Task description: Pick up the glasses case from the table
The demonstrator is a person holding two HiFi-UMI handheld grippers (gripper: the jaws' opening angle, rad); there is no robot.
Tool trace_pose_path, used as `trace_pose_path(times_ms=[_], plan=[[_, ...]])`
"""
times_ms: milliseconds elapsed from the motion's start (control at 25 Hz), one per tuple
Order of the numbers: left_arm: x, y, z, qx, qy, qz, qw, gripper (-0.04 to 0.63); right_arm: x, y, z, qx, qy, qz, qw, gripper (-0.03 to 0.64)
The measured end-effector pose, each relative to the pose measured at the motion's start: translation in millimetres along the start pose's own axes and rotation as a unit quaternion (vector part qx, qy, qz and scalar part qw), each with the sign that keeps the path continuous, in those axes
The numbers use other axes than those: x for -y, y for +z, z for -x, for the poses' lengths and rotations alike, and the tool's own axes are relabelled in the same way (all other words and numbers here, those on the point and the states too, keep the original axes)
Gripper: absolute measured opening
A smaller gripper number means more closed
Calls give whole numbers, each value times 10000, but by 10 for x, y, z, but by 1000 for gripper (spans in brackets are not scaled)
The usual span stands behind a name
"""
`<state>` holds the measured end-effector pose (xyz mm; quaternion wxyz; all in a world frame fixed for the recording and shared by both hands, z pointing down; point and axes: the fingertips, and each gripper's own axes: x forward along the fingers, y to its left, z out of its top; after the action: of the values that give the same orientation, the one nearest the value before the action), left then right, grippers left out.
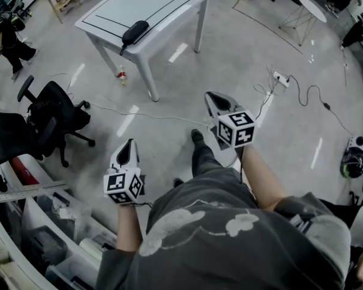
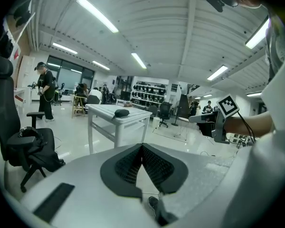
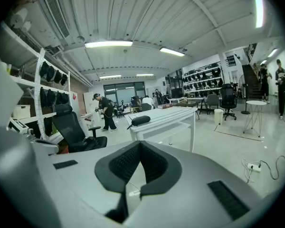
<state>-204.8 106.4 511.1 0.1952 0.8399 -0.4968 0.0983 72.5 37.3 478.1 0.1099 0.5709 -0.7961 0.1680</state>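
head view, standing position, floor between person and table.

- glasses case: black, oblong, lying flat on the white table, at the table's near edge by the corner closest to the person. a thin dark strap hangs off that edge. nothing touches it. both tongs are well apart from it.
- left gripper: held low at the person's left side, over bare floor. in the left gripper view the two dark ribbed pads meet at the tips, closed, nothing between them. the case sits far ahead, above and left of the tips, on the table top.
- right gripper: held further forward than the left one, over the floor, pointing toward the table. in the right gripper view its jaws meet at the tips, closed, empty. the case shows ahead, just above the tips.
- surroundings: black office chair on the floor left of the table; a small bottle standing on the floor beside the near table leg; a white power strip with a black cable on the floor to the right; the person's dark shoe between the two grippers.
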Motion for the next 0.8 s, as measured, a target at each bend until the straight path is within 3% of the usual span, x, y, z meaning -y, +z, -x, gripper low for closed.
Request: trace_pose_path(times_ms=[440, 800], plan=[[28, 473, -993, 36, 355, -18, 9994, 3, 701, 463, -1038, 19, 436, -122, 9990, 0], [-22, 812, -1517, 140, 898, 39, 9959, 3, 926, 786, -1736, -76, 1135, 59, 9935, 0]])
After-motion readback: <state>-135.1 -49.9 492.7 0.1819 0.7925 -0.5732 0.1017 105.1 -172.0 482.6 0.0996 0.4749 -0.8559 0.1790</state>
